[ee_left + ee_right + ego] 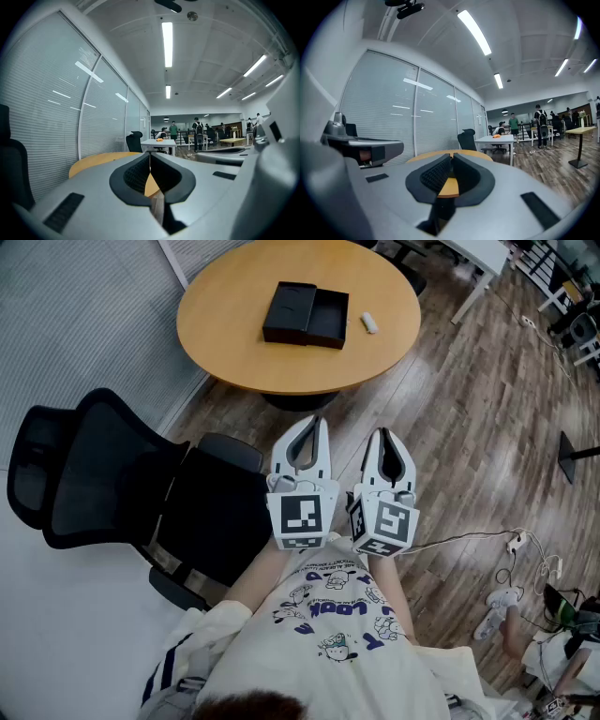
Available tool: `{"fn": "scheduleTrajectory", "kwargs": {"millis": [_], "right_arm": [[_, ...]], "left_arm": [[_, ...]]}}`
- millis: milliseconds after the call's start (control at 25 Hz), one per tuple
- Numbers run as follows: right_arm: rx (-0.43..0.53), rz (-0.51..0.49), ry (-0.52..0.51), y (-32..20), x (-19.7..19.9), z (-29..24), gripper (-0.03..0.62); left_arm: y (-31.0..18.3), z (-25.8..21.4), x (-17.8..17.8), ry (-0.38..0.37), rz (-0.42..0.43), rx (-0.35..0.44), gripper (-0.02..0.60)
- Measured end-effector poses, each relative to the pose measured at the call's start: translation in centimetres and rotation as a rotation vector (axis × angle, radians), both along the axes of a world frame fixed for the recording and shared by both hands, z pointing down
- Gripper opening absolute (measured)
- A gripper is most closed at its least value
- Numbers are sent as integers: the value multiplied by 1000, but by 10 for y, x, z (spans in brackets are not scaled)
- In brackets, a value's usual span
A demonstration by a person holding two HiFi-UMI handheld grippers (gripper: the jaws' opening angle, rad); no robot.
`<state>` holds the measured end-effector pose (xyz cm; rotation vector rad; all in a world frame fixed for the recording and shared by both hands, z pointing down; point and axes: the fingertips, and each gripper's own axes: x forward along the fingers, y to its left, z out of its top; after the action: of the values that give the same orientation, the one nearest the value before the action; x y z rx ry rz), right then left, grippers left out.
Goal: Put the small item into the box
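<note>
1. A small white item was pictured lying on the round wooden table, just right of the black box and not touching it.
2. The box was seen near the table's middle, its two black parts set side by side, the right one an open tray.
3. The left gripper and the right gripper were held side by side on the near side of the table, well apart from both things.
4. Both pairs of jaws were closed tip to tip, with nothing caught between them.
5. A black office chair was parked at the near left, and cables were strewn across the wooden floor at the right.
</note>
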<state>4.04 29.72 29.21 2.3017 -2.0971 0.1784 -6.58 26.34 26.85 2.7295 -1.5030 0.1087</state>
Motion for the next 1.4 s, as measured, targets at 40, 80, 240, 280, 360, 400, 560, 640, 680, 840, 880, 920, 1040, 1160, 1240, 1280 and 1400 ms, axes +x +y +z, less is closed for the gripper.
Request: {"fn": "scheduleTrajectory", "kwargs": {"millis": [40,80,240,280,360,400,560,640,680,840,880,920,1040,1160,1240,1280,1400], "right_arm": [[-1,1,3,0,1,-1,41],[-2,1,5,0,1,-1,41],[-5,3,13,-2,3,-1,41],[-5,2,14,-3,4,0,41],[-7,1,15,-4,6,0,41],[-8,0,16,-4,7,0,41],[-10,3,23,-8,8,3,41],[-10,9,24,-12,9,4,41],[-11,13,23,-15,11,4,41],[-12,36,17,-26,17,6,41],[-12,41,15,-29,18,8,41],[-13,46,12,-32,18,10,41],[-16,69,6,-40,17,15,41],[-18,89,0,-47,18,17,41],[-20,94,-1,-53,19,17,41],[-21,95,-2,-55,20,17,41],[-31,99,-7,-63,21,18,41]], "left_arm": [[0,0,0,1,0,-1,15],[-1,0,0,1,0,-2,15],[-2,1,1,2,2,-4,15],[-2,2,2,2,4,-5,15],[-3,3,3,0,4,-8,15],[-3,3,3,-1,4,-10,15],[-9,7,0,1,1,-21,15],[-14,9,0,2,2,-25,15],[-17,10,0,3,4,-26,15],[-30,12,2,5,11,-30,15],[-33,14,1,5,11,-30,15],[-37,15,0,5,12,-30,15],[-49,20,-5,6,20,-34,15],[-59,22,-9,7,30,-38,15],[-66,22,-8,6,33,-39,15],[-70,23,-8,4,33,-41,15],[-79,25,-7,3,33,-53,15]]}}
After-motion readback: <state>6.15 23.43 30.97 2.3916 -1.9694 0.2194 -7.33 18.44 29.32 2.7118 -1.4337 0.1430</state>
